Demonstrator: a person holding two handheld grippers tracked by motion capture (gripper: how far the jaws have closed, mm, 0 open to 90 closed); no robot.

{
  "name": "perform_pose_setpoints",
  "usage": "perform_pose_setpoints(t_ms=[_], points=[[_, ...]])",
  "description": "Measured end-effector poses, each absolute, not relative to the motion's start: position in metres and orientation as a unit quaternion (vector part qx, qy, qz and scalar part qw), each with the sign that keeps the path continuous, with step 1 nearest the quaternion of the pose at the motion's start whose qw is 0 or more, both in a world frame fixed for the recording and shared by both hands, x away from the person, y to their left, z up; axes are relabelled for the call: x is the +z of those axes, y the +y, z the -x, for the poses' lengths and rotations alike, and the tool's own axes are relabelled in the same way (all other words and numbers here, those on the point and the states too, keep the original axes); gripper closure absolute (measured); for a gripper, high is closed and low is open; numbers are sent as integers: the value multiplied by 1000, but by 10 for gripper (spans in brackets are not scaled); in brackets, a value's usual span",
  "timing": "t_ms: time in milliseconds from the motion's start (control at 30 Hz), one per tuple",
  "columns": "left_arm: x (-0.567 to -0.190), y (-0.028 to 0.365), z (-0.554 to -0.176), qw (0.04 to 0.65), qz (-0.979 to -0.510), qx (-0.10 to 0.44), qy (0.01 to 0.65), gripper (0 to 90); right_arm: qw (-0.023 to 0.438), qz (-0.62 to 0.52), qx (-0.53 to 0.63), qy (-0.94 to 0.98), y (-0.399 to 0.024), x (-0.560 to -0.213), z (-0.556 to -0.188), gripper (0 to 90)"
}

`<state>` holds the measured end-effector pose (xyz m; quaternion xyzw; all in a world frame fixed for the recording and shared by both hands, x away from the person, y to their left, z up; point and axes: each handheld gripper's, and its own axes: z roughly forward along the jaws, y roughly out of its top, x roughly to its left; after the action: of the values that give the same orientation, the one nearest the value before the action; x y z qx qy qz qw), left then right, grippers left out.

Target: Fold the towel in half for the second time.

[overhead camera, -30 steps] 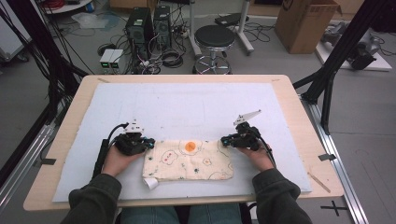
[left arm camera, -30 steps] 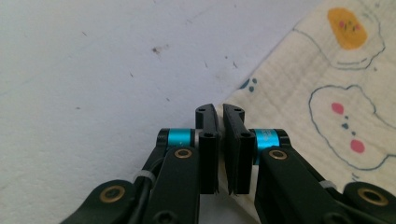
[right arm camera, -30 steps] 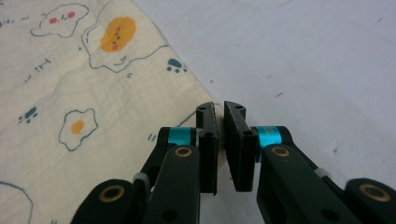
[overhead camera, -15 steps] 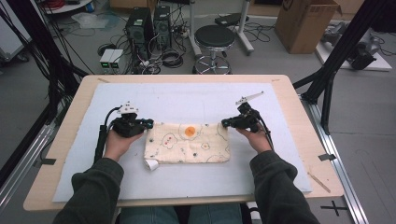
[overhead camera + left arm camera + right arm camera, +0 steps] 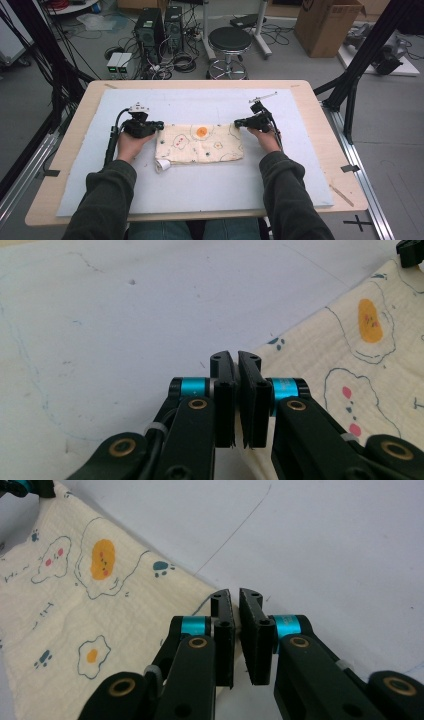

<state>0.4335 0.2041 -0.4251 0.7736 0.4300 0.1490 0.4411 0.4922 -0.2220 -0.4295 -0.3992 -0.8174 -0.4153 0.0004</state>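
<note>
1. Left tool (image 5: 158, 126): jaws clamped together on the far left corner of the cloth (image 5: 200, 145).
2. Right tool (image 5: 239, 122): jaws likewise pinched on the far right corner.
3. Cloth lies flat between the two tools, mid-surface, long axis running left to right across the person's front.
4. Cloth: cream, crinkled gauze weave, rectangular, printed with fried eggs and paw marks; a white tag (image 5: 162, 164) curls at its near left corner.
5. Surface (image 5: 200, 195): pale blue-white mat, smooth, faintly scuffed.
</note>
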Motion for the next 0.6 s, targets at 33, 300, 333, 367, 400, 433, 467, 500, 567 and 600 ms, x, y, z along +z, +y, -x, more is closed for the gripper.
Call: perform_pose_setpoints(t_ms=[33,300,333,367,400,433,467,500,567,600], points=[[-424,204,-434,439,-775,152,429,852,0,402,-415,-816,-223,-429,-492,847],[-420,205,-431,452,-768,149,429,852,-1,398,-429,-811,-226,-422,-489,847],[-420,205,-430,447,-772,150,425,852,-2,398,-430,-811,-227,-421,-488,847],[-419,204,-430,446,-773,151,425,851,-1,396,-429,-812,-227,-421,-488,847],[-419,204,-429,446,-774,150,424,852,-3,395,-429,-812,-226,-420,-487,847],[-418,205,-429,445,-775,150,422,851,-1,397,-429,-811,-226,-419,-486,847],[-418,205,-428,446,-774,151,423,852,-1,393,-434,-811,-227,-418,-486,847],[-417,206,-428,448,-773,150,422,852,0,392,-437,-810,-228,-417,-485,847],[-415,207,-427,452,-773,150,420,852,-1,389,-443,-808,-228,-415,-483,847],[-415,207,-427,454,-772,149,421,852,0,385,-443,-809,-228,-414,-483,847]])
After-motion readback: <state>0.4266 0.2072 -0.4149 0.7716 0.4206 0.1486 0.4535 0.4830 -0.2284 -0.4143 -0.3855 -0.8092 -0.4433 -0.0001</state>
